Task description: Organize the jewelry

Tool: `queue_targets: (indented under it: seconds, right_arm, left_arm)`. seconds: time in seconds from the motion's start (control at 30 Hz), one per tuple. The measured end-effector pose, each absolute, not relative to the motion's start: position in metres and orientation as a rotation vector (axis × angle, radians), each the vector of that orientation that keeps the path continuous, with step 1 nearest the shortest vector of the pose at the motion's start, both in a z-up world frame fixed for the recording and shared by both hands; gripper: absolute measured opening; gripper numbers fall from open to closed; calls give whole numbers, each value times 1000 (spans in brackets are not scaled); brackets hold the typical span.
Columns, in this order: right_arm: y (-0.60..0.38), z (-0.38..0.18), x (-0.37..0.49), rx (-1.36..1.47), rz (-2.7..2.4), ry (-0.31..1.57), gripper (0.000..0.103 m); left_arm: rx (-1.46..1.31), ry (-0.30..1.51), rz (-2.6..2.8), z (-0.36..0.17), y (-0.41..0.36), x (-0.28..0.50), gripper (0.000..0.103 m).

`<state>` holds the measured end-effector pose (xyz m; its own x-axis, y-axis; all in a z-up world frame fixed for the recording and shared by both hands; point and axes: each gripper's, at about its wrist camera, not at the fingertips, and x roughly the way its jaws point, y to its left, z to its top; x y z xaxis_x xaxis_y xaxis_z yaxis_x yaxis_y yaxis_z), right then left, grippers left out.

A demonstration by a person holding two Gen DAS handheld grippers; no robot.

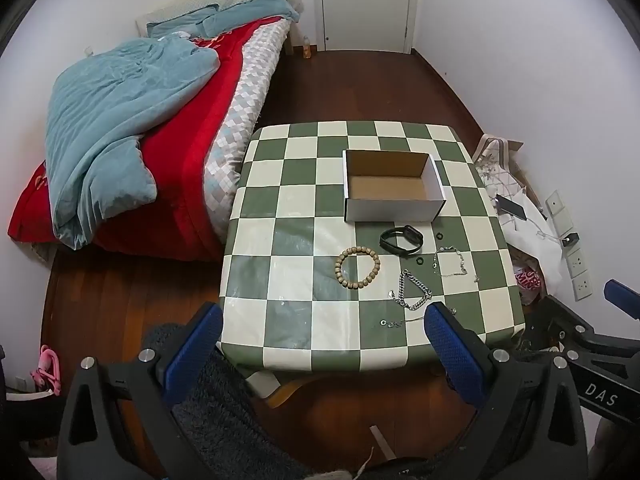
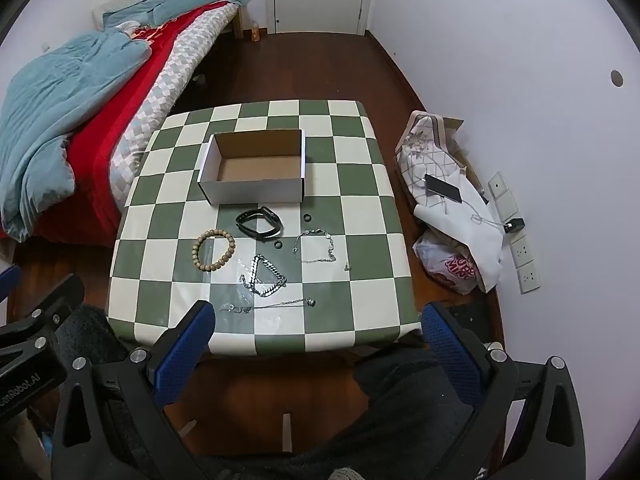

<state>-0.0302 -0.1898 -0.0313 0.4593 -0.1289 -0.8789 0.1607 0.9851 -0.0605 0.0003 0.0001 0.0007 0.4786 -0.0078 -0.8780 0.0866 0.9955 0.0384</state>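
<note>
An open empty cardboard box stands on the green-and-white checkered table. In front of it lie a black wristband, a wooden bead bracelet, a thick silver chain, a thin silver chain, another thin chain at the front edge, and two small black rings. My left gripper and right gripper are open and empty, held back before the table's near edge.
A bed with red and teal bedding stands to the left. Bags, a phone and a charger lie on the floor at the right by wall sockets. A white door is at the back. The floor is dark wood.
</note>
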Motion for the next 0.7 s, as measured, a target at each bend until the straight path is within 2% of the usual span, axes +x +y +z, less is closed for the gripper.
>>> queue_targets:
  seconds: [0.7]
  right_arm:
    - [-191,-9,-37,27,-178,1048,103]
  left_arm:
    - [78,1062,-60,7,-2,-1,103]
